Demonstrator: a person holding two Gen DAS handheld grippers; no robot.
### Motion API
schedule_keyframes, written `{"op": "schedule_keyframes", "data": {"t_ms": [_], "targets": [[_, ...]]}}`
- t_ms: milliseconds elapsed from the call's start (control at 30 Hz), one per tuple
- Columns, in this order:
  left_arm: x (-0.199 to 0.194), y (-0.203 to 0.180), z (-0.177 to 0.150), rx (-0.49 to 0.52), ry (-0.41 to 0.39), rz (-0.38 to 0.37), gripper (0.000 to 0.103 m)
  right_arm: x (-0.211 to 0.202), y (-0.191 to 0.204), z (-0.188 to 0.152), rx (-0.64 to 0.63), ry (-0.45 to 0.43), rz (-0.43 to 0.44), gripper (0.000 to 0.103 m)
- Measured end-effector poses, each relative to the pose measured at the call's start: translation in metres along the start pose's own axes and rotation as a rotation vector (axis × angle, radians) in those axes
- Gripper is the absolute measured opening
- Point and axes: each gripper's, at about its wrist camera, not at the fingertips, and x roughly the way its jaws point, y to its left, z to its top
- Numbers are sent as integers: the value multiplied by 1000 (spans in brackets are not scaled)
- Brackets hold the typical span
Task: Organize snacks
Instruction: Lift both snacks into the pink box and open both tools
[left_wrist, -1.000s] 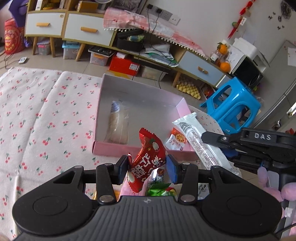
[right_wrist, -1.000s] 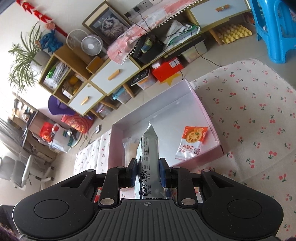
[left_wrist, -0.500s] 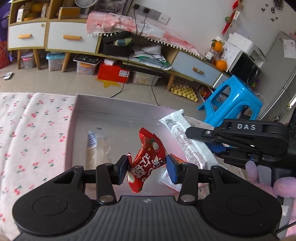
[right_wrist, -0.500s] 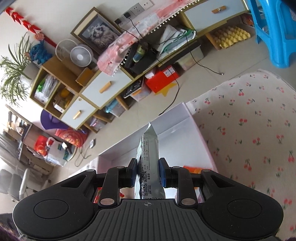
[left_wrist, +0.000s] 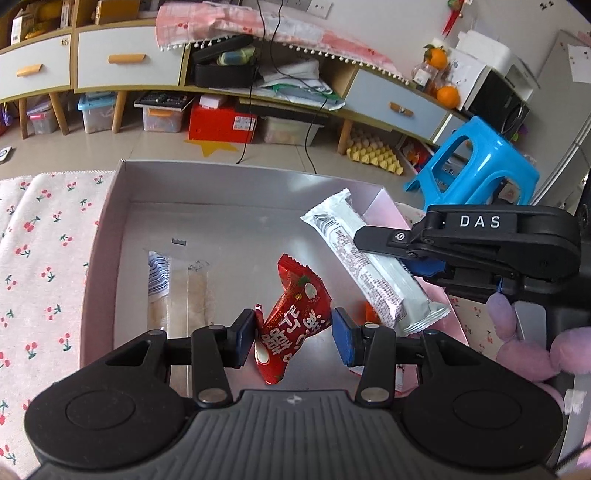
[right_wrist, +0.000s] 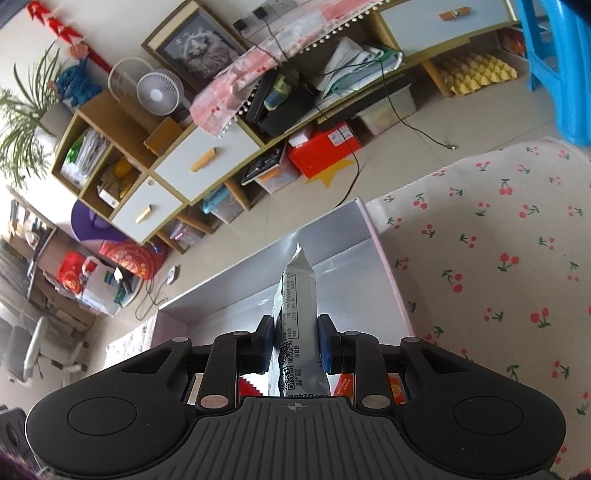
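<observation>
Cloth: a cherry-print cloth covers the surface on both sides of the box.
Box: a shallow pink box with a pale grey inside lies open on the cloth, its far wall toward the floor and the low cabinets.
Left gripper: the left gripper hangs over the near part of the box — its jaws pinch a red snack packet that slants between the blue pads, clear of the box floor.
Right gripper: the right gripper points down over the box; its jaws are pressed on a long white snack bar held end-up, and in the left view the bar reaches over the right side of the box.
Already in the box: 1 clear packet of pale wafers lies flat near the left wall; an orange packet shows only as a sliver under the white bar.
</observation>
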Motion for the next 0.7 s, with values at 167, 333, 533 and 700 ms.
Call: {"op": "schedule_keyframes", "data": {"t_ms": [167, 333, 533, 700], "targets": [[5, 0, 2, 4, -5, 12, 42, 5, 6, -1, -36, -1, -2, 25], [5, -1, 3, 29, -14, 46, 42, 9, 3, -1, -49, -4, -29, 24], [7, 0, 4, 23, -22, 45, 43, 10, 2, -1, -59, -4, -29, 25], [8, -1, 5, 23, -27, 43, 44, 10, 2, 0, -58, -1, -27, 25]]}}
